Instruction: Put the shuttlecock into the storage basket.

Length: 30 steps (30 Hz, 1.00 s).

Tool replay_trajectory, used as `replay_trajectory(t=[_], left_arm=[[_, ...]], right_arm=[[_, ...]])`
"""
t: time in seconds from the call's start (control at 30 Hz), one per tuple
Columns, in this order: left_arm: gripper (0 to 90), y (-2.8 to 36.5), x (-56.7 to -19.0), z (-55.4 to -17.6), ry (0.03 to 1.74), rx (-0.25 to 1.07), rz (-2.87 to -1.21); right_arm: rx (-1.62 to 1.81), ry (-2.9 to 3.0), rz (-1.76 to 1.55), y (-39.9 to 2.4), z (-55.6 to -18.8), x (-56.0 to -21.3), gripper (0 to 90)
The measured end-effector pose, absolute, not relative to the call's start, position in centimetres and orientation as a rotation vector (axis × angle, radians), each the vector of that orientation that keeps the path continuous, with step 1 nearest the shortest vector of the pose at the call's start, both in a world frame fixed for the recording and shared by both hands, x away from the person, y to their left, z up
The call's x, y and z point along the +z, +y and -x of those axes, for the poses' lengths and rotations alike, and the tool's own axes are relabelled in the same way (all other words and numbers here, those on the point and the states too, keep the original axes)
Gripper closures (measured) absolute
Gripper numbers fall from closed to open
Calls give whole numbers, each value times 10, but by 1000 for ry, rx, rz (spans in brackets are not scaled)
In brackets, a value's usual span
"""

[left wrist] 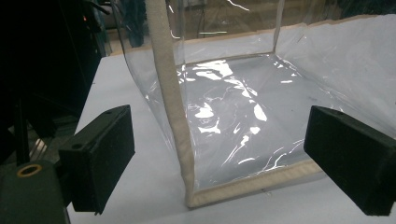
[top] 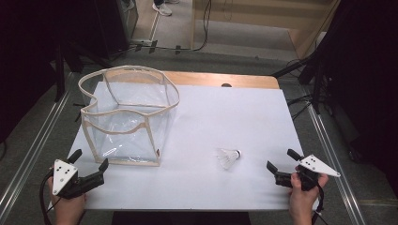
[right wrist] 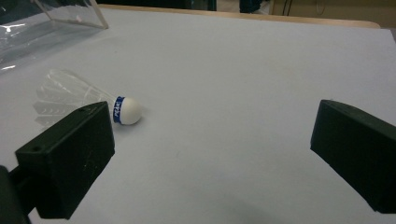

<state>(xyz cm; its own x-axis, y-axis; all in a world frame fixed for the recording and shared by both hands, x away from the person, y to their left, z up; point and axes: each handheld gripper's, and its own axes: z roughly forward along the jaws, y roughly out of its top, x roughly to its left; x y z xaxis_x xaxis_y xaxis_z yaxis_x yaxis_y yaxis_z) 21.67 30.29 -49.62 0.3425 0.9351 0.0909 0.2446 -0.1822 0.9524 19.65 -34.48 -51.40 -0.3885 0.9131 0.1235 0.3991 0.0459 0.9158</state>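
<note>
Two tools, left (top: 89, 169) and right (top: 279, 164), gape empty; the featherlight, crushable shuttlecock (top: 229, 157) at near right seems best pinched by its cork.

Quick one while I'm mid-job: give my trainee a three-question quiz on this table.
1. True or false: the shuttlecock lies on its side on the white table.
2. Which gripper is nearer the clear bag: A) left gripper B) right gripper?
3. Fill in: the band at the shuttlecock's cork is ____.

Key: 1 true; 2 A; 3 blue. Both grippers' fingers stand open, holding nothing.
</note>
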Motion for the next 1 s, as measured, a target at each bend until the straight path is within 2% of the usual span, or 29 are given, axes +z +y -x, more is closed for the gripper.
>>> replay_trajectory(t=[0.33, 0.83, 0.9, 0.97, 1.0], left_arm=[[92, 303, -496, -216, 1074, 910, -1653], [92, 303, -496, -216, 1075, 907, -1652], [92, 303, -496, -216, 1075, 908, -1651], [92, 303, -496, -216, 1074, 909, -1653], [92, 303, -496, -216, 1074, 909, -1653]], right_arm=[[1313, 1854, -1280, -338, -196, -508, 0], [1360, 2104, -1161, -300, -204, -499, 4], [1358, 2127, -1148, -297, -204, -498, 283], [1443, 2175, -1113, -296, -205, -498, 319], [1448, 2182, -1108, -295, -206, -498, 367]])
